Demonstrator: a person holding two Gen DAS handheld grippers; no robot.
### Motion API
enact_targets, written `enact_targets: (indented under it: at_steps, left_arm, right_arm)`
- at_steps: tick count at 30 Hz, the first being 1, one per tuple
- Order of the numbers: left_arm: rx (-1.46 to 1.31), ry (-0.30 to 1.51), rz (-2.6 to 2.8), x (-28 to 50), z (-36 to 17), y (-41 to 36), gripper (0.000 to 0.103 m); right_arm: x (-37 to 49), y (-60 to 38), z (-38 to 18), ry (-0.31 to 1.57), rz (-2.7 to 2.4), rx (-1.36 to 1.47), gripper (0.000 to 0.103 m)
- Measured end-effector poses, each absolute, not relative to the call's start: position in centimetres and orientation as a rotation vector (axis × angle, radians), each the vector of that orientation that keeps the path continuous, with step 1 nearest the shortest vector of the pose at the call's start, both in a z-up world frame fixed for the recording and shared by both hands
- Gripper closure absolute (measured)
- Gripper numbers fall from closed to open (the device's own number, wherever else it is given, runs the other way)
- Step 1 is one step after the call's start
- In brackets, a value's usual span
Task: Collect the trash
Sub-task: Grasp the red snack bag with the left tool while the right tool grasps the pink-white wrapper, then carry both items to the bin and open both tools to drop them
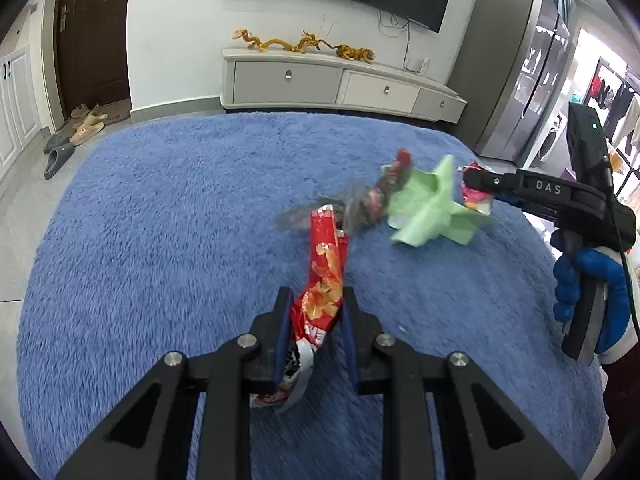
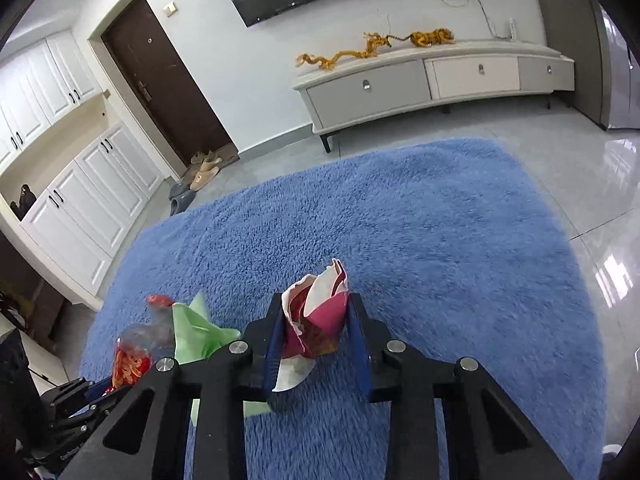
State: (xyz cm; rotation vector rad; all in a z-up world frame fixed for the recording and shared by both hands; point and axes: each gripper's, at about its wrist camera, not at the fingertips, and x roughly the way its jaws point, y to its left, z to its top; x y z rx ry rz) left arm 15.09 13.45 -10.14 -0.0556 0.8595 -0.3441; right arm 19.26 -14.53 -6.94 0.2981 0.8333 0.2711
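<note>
My left gripper [image 1: 315, 300] is shut on a red snack wrapper [image 1: 324, 276] and holds it above the blue rug [image 1: 160, 240]. My right gripper [image 2: 316, 308] is shut on a crumpled pink and white wrapper [image 2: 316, 316]; it also shows in the left wrist view [image 1: 476, 190] at the right. A crumpled green paper [image 1: 432, 212] and a clear plastic bottle with a red cap [image 1: 376, 196] lie on the rug between the grippers. Both show in the right wrist view, the paper [image 2: 196, 332] and the bottle [image 2: 148, 332], at lower left.
A white TV cabinet [image 1: 320, 80] with golden dragon figures [image 1: 280, 42] stands at the far wall under a TV. Slippers [image 1: 76, 128] lie by the brown door. A grey fridge [image 1: 520, 72] stands at the right. White cupboards [image 2: 80, 184] line the left wall.
</note>
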Motion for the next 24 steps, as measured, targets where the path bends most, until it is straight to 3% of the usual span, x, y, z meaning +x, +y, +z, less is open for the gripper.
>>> enact_targets:
  at_steps: [24]
  left_arm:
    - [0.023, 0.556, -0.169, 1.7, 0.9, 6.3, 0.081]
  right_arm:
    - [-0.8, -18.0, 1.8, 0.607, 0.185, 0.082, 0.075]
